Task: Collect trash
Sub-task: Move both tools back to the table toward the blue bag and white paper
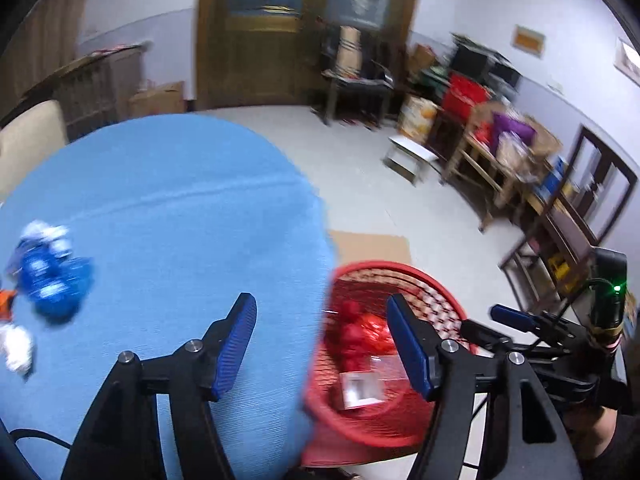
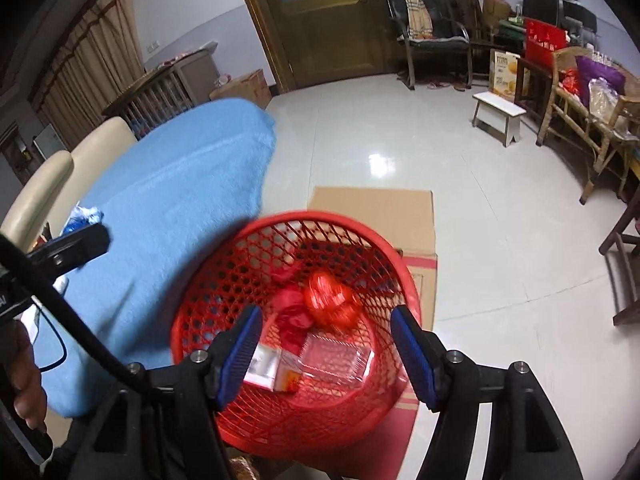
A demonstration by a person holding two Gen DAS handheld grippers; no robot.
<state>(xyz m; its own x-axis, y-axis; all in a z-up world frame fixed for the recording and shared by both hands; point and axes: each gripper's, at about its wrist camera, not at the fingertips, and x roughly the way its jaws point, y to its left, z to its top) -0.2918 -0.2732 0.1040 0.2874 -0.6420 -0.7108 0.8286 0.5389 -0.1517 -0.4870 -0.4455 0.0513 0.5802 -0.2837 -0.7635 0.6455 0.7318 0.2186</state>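
Both the left gripper [image 1: 322, 344] and right gripper [image 2: 326, 354] gape empty above the red basket [image 2: 224, 288] of trash beside the blue-covered table [image 1: 168, 208], where a blue wrapper [image 1: 52, 276] remains.

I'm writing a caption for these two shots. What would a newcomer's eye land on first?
The bright red mesh basket on the floor beside the table, holding red wrappers and small packets, with the right hand-held gripper open above it. Next, the wide blue tablecloth, where a crumpled blue wrapper and a white scrap lie near its left edge. The left hand-held gripper is open, nothing between its jaws.
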